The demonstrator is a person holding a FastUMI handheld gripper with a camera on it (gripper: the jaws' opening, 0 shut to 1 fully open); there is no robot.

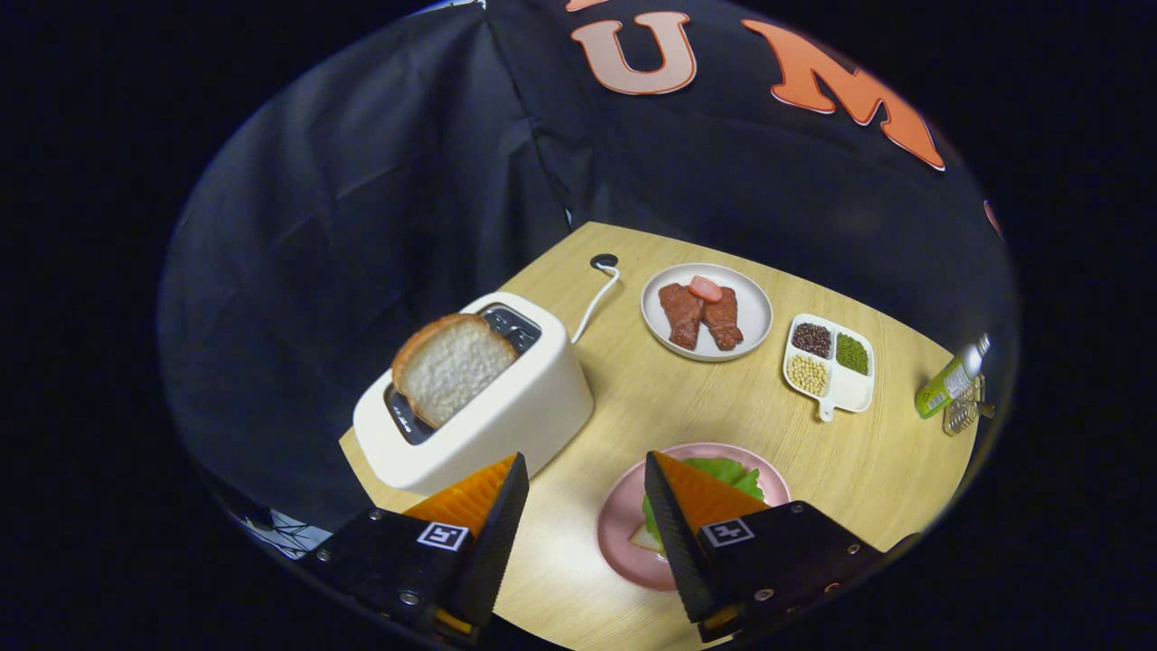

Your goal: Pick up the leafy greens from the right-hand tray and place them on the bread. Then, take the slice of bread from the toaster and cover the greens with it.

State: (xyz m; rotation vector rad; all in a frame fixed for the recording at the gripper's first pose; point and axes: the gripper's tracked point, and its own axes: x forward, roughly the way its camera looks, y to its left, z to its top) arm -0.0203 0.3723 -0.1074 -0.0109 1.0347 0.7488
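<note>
My tongs [583,470] are spread wide, holding nothing. My right finger hides much of the pink plate [624,520] at the table's [660,407] near edge, where ruffled greens [728,472] lie on bread [647,540], only a corner showing. At the left edge, the toaster [506,407] holds a pale, brown-crusted slice [449,366] standing up. Beyond: meat plate [707,312], bean tray [830,364]. A bottle's [945,384] label is unreadable.

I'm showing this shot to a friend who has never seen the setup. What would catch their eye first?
Probably the bread slice standing up out of the white toaster, just beyond the one finger of the open gripper. Next, the pink plate by the other finger, with leafy greens already lying on bread. Farther back on the wooden table sits a white plate of meat.
</note>
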